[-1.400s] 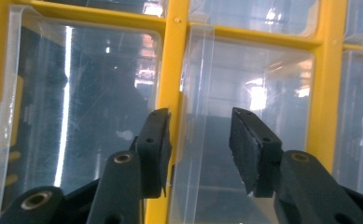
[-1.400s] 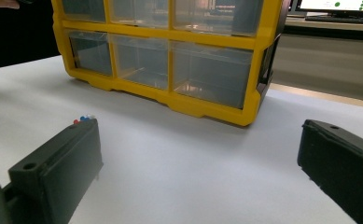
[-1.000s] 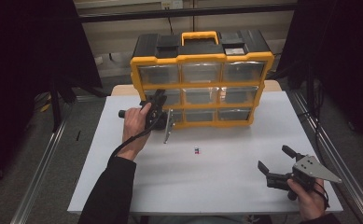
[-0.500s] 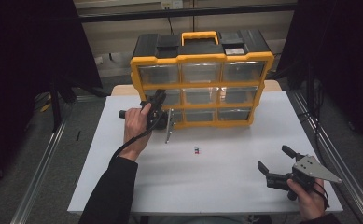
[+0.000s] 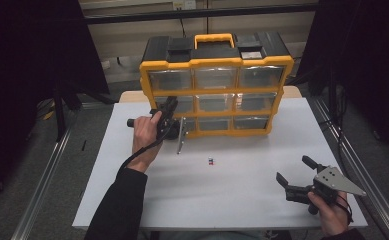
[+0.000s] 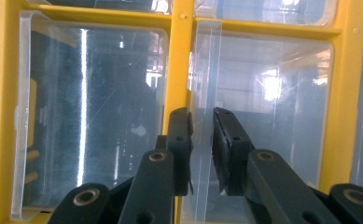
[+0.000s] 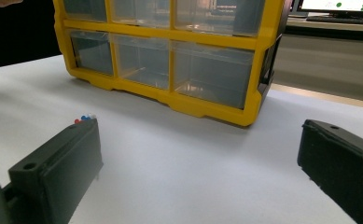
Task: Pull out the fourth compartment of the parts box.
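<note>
Left tongs (image 6: 201, 140) clamp the clear plastic drawer's thin front lip (image 6: 202, 93), bottom-left of our yellow organizer (image 5: 217, 90) on the white tabletop (image 5: 232, 185); light, slippery, brittle, best gripped there. Right tongs (image 5: 294, 175) gape idle.

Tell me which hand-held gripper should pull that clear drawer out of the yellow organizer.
Left. The left hand-held gripper already has its jaws around the clear plastic drawer tab, while the right hand-held gripper sits open, far off near the white table's front edge.
</note>
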### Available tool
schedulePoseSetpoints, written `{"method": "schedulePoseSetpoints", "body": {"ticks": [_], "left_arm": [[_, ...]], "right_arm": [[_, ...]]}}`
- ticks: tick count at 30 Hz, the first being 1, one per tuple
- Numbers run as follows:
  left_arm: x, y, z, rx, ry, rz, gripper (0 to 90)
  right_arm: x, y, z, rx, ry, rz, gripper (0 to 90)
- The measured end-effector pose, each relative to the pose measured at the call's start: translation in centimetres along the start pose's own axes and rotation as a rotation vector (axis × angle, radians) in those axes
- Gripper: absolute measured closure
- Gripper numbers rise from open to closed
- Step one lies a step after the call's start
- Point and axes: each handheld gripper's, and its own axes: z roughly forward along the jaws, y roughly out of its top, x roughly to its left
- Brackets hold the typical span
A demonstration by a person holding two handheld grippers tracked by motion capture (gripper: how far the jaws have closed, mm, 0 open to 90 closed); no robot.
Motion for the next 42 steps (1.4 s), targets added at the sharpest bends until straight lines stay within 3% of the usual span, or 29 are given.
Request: {"method": "schedulePoseSetpoints", "body": {"ticks": [4, 12, 21, 30, 31, 42], "left_arm": [[0.1, 0.1, -0.1, 0.001, 0.008, 0.022, 78.5], [-0.1, 0.1, -0.3, 0.0, 0.008, 0.003, 78.5], [-0.2, 0.0, -0.4, -0.006, 0.018, 0.04, 78.8], [-0.1, 0.0, -0.5, -0.014, 0.017, 0.024, 79.2], [0.0, 0.1, -0.6, -0.004, 0.023, 0.039, 79.3], [0.0, 0.3, -1.3, -0.014, 0.02, 0.053, 79.6]], "right_arm": [[0.0, 0.0, 0.0, 0.0, -0.001, 0.002, 0.0], [0.0, 0.0, 0.0, -0.004, -0.001, 0.001, 0.0], [0.0, 0.0, -0.1, -0.002, 0.001, 0.002, 0.0], [0.0, 0.0, 0.0, -0.004, -0.002, 0.001, 0.0], [-0.1, 0.0, 0.0, -0.001, -0.002, 0.001, 0.0], [0.0, 0.1, 0.0, -0.004, -0.001, 0.002, 0.0]]}}
